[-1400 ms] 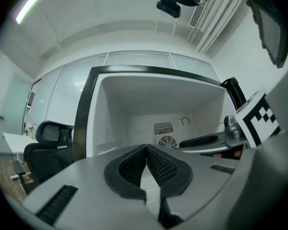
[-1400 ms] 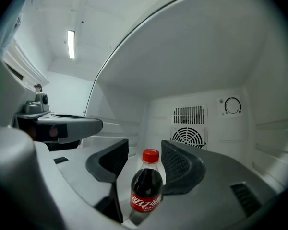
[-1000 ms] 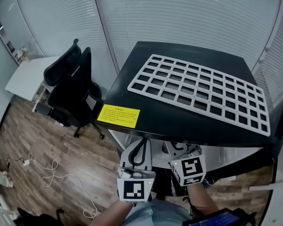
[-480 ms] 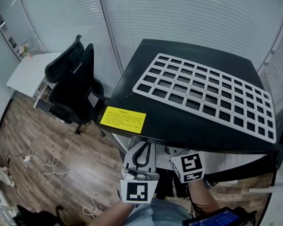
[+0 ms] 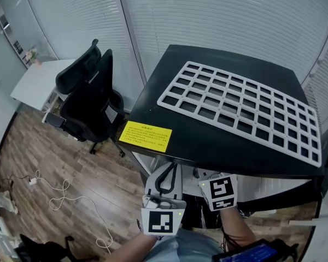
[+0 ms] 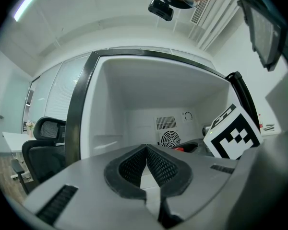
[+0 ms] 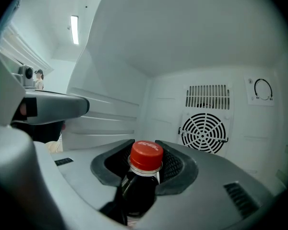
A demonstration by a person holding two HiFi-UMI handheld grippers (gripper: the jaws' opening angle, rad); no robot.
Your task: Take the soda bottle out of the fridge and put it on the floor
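The room is an office with window blinds [image 5: 218,15] and a wooden floor [image 5: 49,162]. A small fridge [image 5: 169,86] with a black top stands at the centre of the head view.

In the right gripper view, the jaws of the right gripper [image 7: 145,145] are closing around the neck of the soda bottle [image 7: 138,188], just under its red cap [image 7: 146,155]. The pads stand close on both sides of the neck, but a thin dark gap shows on the left side, so I judge that they do not press it yet. The bottle stands upright inside the white fridge, in front of the round fan grille [image 7: 203,132] on the back wall.

The jaws of the left gripper [image 6: 146,148] are pressed together and hold nothing. This gripper waits at the open front of the fridge, at the lower centre of the head view.

Further out, a white grid rack [image 5: 240,105] and a yellow label [image 5: 146,136] lie on the fridge top. A black chair [image 5: 90,100] stands at the left, and a white cable [image 5: 65,201] lies on the floor at the lower left.

The task is in its early part: the bottle is reached, but not firmly gripped. To lift it out and to set it on the floor is all left to do.
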